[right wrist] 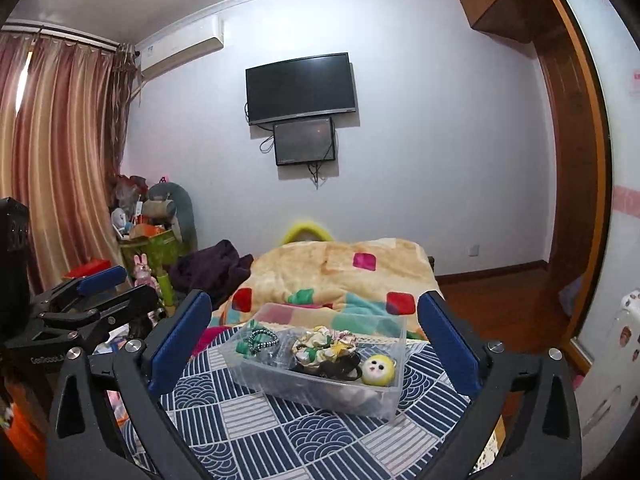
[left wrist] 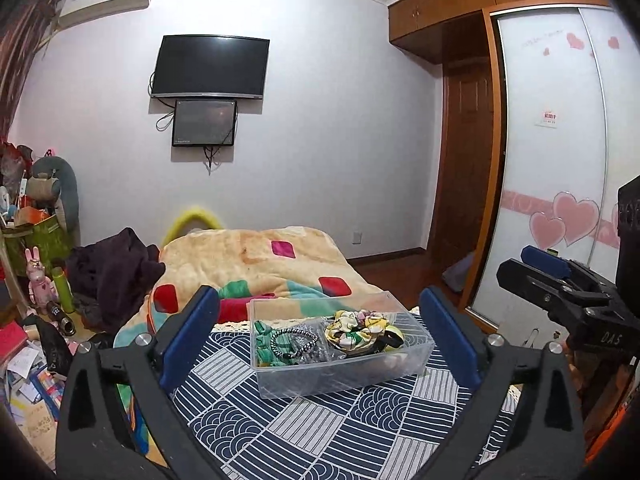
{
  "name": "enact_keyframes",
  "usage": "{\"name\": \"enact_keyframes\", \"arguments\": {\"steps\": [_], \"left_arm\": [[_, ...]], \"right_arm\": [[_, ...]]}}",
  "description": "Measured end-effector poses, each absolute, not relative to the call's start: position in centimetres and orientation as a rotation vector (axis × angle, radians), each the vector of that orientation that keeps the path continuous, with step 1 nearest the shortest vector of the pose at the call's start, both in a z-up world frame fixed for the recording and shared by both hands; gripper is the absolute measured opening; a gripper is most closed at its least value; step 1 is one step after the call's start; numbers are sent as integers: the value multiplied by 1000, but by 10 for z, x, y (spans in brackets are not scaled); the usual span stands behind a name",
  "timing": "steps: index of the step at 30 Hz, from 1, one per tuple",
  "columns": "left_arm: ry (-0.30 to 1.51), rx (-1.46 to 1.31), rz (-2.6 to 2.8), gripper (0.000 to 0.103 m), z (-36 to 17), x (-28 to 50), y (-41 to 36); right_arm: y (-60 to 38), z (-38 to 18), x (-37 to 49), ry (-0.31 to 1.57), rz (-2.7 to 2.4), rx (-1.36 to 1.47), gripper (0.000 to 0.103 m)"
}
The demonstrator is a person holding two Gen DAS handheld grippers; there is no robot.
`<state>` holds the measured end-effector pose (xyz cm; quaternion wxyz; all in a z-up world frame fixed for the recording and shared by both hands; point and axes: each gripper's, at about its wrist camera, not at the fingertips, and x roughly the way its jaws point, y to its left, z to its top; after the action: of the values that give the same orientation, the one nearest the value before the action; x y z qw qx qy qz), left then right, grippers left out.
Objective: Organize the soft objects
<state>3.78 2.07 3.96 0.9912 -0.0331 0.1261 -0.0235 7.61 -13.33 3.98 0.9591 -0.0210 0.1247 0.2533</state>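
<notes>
I count one clear plastic box (left wrist: 340, 364) on the patterned cloth (left wrist: 320, 432), split into two compartments. On the left side lie one green hair band (left wrist: 266, 342) and one black-and-white braided band (left wrist: 294, 342); on the right side sit a floral scrunchie (left wrist: 352, 328), dark bands (left wrist: 390, 338) I cannot count, and, seen from the right wrist, one small yellow plush head (right wrist: 378, 368) against the box's near-right corner.

My left gripper (left wrist: 320, 340) has its fingers spread wide, holding nothing; the box sits between and just beyond the tips, with free cloth on both sides. My right gripper (right wrist: 316, 340) is likewise spread wide and empty, the box ahead between its fingers, nearer the right one. Beyond the box's far wall the cloth ends at a blanket (left wrist: 248, 256); the wood floor (right wrist: 500, 312) drops away to the right.
</notes>
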Motion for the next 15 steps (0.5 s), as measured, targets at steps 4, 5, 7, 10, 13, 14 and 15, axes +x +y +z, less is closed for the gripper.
{"name": "enact_keyframes", "arguments": {"steps": [4, 5, 7, 10, 13, 14, 15], "left_arm": [[253, -60, -42, 101, 39, 40, 20], [252, -59, -40, 101, 39, 40, 20], [253, -61, -42, 101, 38, 40, 19], [256, -65, -45, 101, 38, 39, 20], [253, -57, -42, 101, 39, 39, 18], [252, -54, -41, 101, 39, 39, 18], [250, -53, -41, 101, 39, 38, 17]], "right_arm": [[-135, 39, 73, 249, 509, -39, 103], [-135, 39, 73, 249, 509, -39, 103], [-137, 37, 71, 249, 511, -39, 103], [-137, 37, 71, 249, 510, -42, 103], [-138, 37, 70, 247, 512, -41, 103], [-138, 37, 70, 246, 513, -41, 103], [-138, 38, 70, 246, 514, -41, 103]]}}
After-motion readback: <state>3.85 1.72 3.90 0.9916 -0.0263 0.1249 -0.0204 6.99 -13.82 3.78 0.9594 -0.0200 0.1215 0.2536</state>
